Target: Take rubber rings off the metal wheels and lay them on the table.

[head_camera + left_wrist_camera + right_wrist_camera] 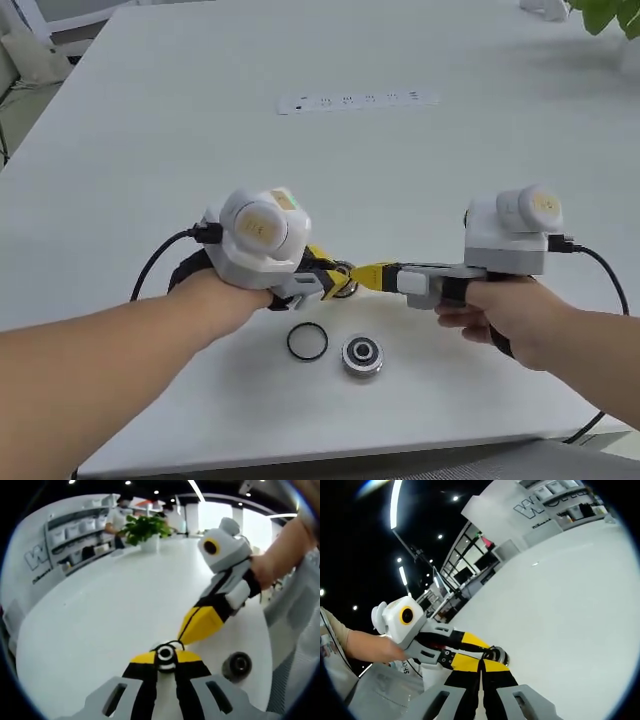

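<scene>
Above the white table [200,150], my left gripper [333,281] is shut on a small metal wheel [345,272], which sits between its yellow tips in the left gripper view [166,653]. My right gripper [368,276] comes in from the right with its jaws shut. Its tip pinches the thin black rubber ring [173,642] at the wheel's rim. In the right gripper view the shut jaws [481,663] meet the wheel [498,655]. A loose black ring [307,342] and a bare metal wheel [361,355] lie on the table below the grippers.
A white power strip [358,100] lies flat at the far middle of the table. A potted plant [605,15] stands at the far right corner. Black cables trail from both grippers. The table's front edge [330,455] is close below the loose parts.
</scene>
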The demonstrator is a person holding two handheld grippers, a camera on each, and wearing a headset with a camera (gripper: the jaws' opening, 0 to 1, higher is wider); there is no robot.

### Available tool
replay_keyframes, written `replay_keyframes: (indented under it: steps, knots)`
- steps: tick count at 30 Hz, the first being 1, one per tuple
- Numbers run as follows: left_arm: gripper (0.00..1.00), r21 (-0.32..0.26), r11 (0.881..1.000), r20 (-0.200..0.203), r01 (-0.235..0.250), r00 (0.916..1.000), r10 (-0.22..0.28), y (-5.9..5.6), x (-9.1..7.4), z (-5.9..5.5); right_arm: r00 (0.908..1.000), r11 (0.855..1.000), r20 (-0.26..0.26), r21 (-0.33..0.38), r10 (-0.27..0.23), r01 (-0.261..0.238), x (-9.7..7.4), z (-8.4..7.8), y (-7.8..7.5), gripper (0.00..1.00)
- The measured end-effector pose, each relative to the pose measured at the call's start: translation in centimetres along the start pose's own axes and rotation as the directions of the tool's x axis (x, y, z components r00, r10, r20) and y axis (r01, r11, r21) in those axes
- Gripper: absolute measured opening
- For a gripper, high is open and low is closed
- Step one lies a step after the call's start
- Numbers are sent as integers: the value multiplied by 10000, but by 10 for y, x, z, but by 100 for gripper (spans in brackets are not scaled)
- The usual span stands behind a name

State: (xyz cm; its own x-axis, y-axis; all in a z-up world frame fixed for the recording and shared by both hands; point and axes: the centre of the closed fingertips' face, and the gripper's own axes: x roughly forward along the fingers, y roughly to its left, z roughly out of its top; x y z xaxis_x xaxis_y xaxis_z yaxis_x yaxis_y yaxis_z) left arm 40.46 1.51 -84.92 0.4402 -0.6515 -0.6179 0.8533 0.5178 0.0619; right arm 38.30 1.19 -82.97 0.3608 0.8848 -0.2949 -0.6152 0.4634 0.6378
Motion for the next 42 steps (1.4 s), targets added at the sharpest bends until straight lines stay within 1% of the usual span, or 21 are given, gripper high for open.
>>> replay_keyframes:
  steps: [1, 2, 5, 11, 16, 21, 23, 25, 27, 29, 32, 37, 42]
  knots:
    - [13, 39, 10000, 1, -4, 10000, 4, 0, 0, 0, 9998, 9998, -46, -2, -210, 210, 0, 0, -4, 0]
    - [13, 66, 10000, -10, 0, 10000, 0, 0, 0, 0, 9995, 9995, -94, -46, -316, 315, 0, -1, -6, 0]
    - [13, 90, 10000, -66, 44, 10000, -43, 0, 0, 1, 9987, 9989, -163, -31, -477, 476, 2, -2, -9, 0]
    - [14, 133, 9998, -74, 112, 9999, -111, -1, 0, 2, 9982, 9984, -188, -8, -564, 564, 4, -1, -10, 0]
    - [18, 103, 9996, -45, 272, 9996, -272, -4, -5, 3, 9980, 9981, -197, 43, -607, 608, 3, 0, -10, 0]
    - [21, 116, 9989, 61, 451, 9990, -452, -7, -15, 4, 9979, 9980, -200, 77, -620, 622, 3, 0, -9, 0]
    - [24, 77, 9987, 105, 500, 9987, -501, -6, -18, 5, 9979, 9981, -210, 64, -608, 610, 4, 1, -8, 0]
    - [29, -22, 9985, 130, 542, 9984, -542, -6, -22, 4, 9980, 9982, -218, 52, -599, 600, 4, 1, -7, 0]
    - [33, -185, 9983, 186, 544, 9984, -541, -5, -27, 2, 9980, 9982, -216, 32, -595, 595, 4, 2, -6, 0]
    - [34, -242, 9983, 219, 533, 9984, -527, -5, -31, 2, 9979, 9981, -216, 18, -612, 613, 5, 2, -5, 0]
    - [39, -357, 9978, 291, 562, 9981, -552, -4, -36, 1, 9979, 9982, -210, -11, -606, 606, 6, 3, -4, 0]
    - [43, -407, 9973, 406, 616, 9974, -599, -8, -46, 3, 9979, 9980, -172, -2, -631, 631, 6, 5, -3, 0]
    - [47, -475, 9968, 541, 637, 9967, -611, -8, -54, 5, 9983, 9984, -119, 22, -565, 565, 5, 8, 2, 0]
